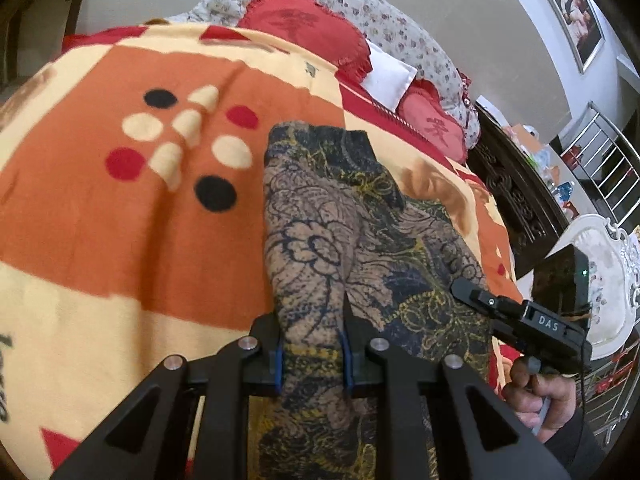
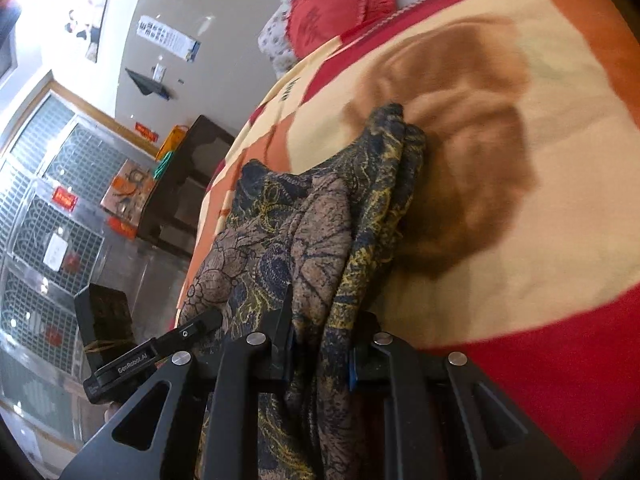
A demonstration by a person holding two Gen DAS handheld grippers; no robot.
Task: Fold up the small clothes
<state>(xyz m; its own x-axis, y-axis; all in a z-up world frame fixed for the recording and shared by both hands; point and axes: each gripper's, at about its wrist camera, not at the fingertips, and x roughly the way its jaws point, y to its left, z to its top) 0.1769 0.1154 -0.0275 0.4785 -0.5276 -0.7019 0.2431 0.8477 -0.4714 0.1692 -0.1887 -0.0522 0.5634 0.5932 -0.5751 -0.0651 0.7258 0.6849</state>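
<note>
A small garment in brown, navy and yellow floral print lies stretched over the orange and cream blanket. My left gripper is shut on its near edge, with cloth bunched between the blue pads. In the right wrist view the same garment hangs in folds, and my right gripper is shut on another part of its edge. The right gripper also shows at the right of the left wrist view, and the left gripper at the left of the right wrist view.
The blanket covers a bed with red cushions and floral pillows at its far end. A dark carved bed frame runs along the right. A dark cabinet and metal gates stand beside the bed.
</note>
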